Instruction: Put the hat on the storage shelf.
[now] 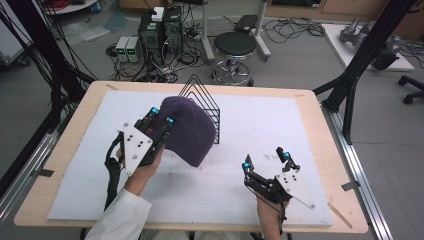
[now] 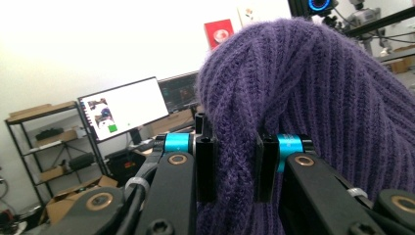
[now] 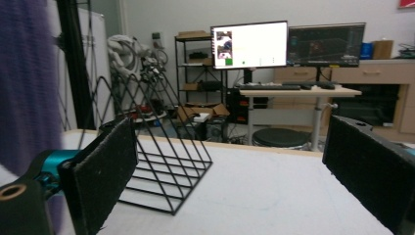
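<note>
Left claw (image 1: 161, 116) is closed on a fold of the purple ribbed knitted hat (image 1: 190, 129), its two black jaws pinching a thick ridge of the wool between them, as the left gripper view (image 2: 234, 169) shows plainly, with the purple ribbed knitted hat (image 2: 313, 103) rising above and to the right of the jaws. From the high view the hat is lifted off the white foam mat (image 1: 260, 130) on the tabletop (image 1: 320, 107) and hangs against the black wire rack of triangular loops (image 1: 202, 102), covering the rack's near side.

The step in hand appears to be draping the hat over the rack or carrying it past. To do it well, the hold should stay firm on that doubled fold, the hat should be raised enough for its open brim to clear the wire peaks, and the rack should not be dragged along.

Right claw (image 1: 266, 161) rests low near the mat's front right, well apart from the hat; its jaws stand wide apart and hold nothing, and in the right gripper view (image 3: 230, 176) the black wire rack (image 3: 161, 161) lies ahead of them.
</note>
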